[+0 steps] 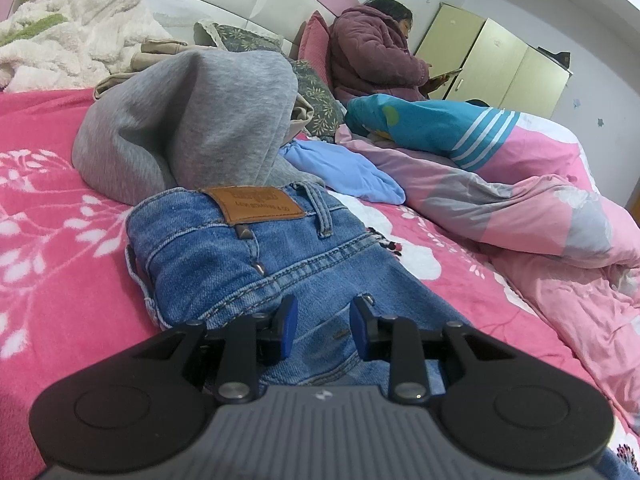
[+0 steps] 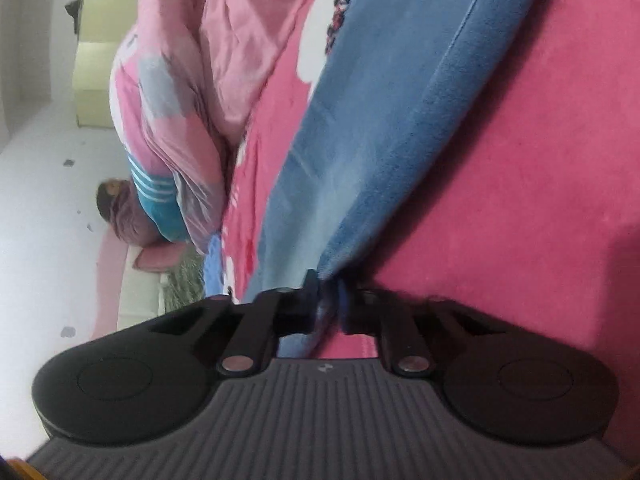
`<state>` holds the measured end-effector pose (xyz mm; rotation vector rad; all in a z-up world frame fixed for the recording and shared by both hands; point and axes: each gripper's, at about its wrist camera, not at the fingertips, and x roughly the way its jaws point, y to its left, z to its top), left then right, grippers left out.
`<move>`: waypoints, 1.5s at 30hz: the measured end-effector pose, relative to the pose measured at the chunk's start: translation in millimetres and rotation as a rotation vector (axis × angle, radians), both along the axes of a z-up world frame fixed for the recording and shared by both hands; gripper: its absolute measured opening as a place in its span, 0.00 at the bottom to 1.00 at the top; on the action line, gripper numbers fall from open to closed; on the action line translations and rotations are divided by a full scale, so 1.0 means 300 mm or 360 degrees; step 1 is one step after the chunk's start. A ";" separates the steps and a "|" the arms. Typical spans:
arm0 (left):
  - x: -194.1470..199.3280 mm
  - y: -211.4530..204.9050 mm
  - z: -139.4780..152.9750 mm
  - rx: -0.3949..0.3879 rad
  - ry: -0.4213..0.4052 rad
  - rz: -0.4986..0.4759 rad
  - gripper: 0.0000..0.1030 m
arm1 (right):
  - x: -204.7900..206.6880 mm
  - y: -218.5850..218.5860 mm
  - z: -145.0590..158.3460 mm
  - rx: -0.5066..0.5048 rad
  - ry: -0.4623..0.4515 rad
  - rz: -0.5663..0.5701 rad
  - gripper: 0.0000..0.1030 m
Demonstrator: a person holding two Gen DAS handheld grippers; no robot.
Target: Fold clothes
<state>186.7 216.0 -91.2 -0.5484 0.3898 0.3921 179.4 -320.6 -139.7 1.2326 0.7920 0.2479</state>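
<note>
Jeans [image 1: 248,264] lie across the pink flowered bed cover [image 1: 52,208] in front of you, waistband and brown leather patch [image 1: 256,204] toward twelve o'clock in your left wrist view. Your left tool [image 1: 323,322] sits low over the seat of the jeans at six o'clock, its blue pads [image 1: 289,320] standing a little apart with denim showing in the gap; the pads do not press on the cloth, so it has hold of nothing. At eleven o'clock, just behind the waistband and touching it, a grey sweatshirt [image 1: 192,120] is heaped up. At ten o'clock a cream fleece blanket [image 1: 68,32] is bunched against the headboard. A light blue garment [image 1: 344,168] lies at one o'clock beside the grey heap, and past it a pink and grey quilt [image 1: 532,208] runs to three o'clock. A person in a mauve padded jacket [image 1: 372,52] sits at one o'clock, in front of yellow-green cupboards [image 1: 492,60].

Your right wrist view is rolled on its side and blurred. Your right tool [image 2: 329,284] is closed tight at six o'clock, pinching an edge of the jeans [image 2: 384,128], which stretch away toward one o'clock over the bed cover [image 2: 540,160]. The quilt [image 2: 176,92] fills eleven o'clock there.
</note>
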 end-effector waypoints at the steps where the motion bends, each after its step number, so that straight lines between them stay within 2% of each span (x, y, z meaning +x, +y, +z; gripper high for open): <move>1: 0.000 0.000 0.000 0.0002 0.0001 0.0001 0.29 | -0.017 0.010 0.013 -0.0018 -0.0013 -0.0010 0.03; 6: 0.000 -0.001 -0.001 0.0008 0.0002 0.0000 0.29 | -0.117 -0.015 -0.010 -0.0062 0.0095 -0.0147 0.00; 10: 0.000 -0.001 -0.001 0.0008 0.0002 -0.0001 0.29 | -0.117 -0.028 -0.029 -0.0005 0.0061 -0.0155 0.02; 12: 0.000 0.000 0.000 0.0006 0.0002 -0.0001 0.29 | -0.114 -0.043 -0.014 0.0006 0.0050 -0.0171 0.06; 14: 0.000 -0.001 0.001 0.0006 0.0002 0.0000 0.29 | -0.120 -0.077 0.002 -0.0017 0.0066 -0.0239 0.17; 15: 0.000 0.000 0.001 0.0006 0.0002 0.0000 0.29 | -0.118 -0.097 0.004 -0.0011 0.0069 -0.0282 0.28; 17: 0.000 0.001 0.001 0.0005 0.0002 -0.0001 0.29 | -0.107 -0.133 0.000 0.0014 0.0081 -0.0349 0.29; 19: -0.001 0.002 0.001 0.0003 0.0001 -0.0002 0.29 | -0.085 -0.156 -0.011 0.0034 0.0109 -0.0379 0.28; 21: -0.002 0.002 0.001 0.0001 -0.0001 -0.0002 0.29 | -0.062 -0.163 -0.007 0.0020 0.0108 -0.0395 0.21; 22: -0.002 0.002 0.001 -0.0001 -0.0003 -0.0003 0.29 | -0.064 -0.163 0.002 -0.0002 0.0095 -0.0404 0.02; 26: 0.001 -0.001 0.001 0.0005 0.0000 -0.0001 0.29 | -0.129 -0.155 0.064 -0.0093 0.0020 -0.0434 0.02; 31: -0.003 0.001 -0.001 0.0000 -0.0006 -0.0005 0.29 | -0.141 -0.168 -0.001 -0.0131 0.0136 -0.0456 0.01; 33: -0.002 0.000 0.000 0.0004 -0.0003 -0.0004 0.29 | -0.129 -0.167 0.018 -0.0169 0.0121 -0.0440 0.03; 34: -0.002 0.000 0.000 0.0005 -0.0002 -0.0003 0.29 | -0.123 -0.166 0.028 -0.0188 0.0114 -0.0432 0.07; 36: -0.002 0.000 0.000 0.0006 -0.0002 -0.0003 0.29 | -0.125 -0.179 0.073 -0.0304 0.0101 -0.0413 0.12; 39: -0.003 0.001 0.000 0.0007 -0.0001 -0.0002 0.29 | -0.174 -0.249 0.138 -0.0495 0.0056 -0.0490 0.25; 41: -0.003 0.001 0.000 0.0009 -0.0001 -0.0001 0.29 | -0.206 -0.323 0.156 -0.0599 0.0072 -0.0606 0.33; 43: -0.003 0.002 -0.001 0.0011 0.0000 -0.0001 0.29 | -0.204 -0.414 0.147 -0.0614 0.0117 -0.0711 0.37; 45: -0.002 0.000 -0.001 0.0019 0.0001 0.0001 0.29 | -0.181 -0.497 0.126 -0.0557 0.0165 -0.0775 0.38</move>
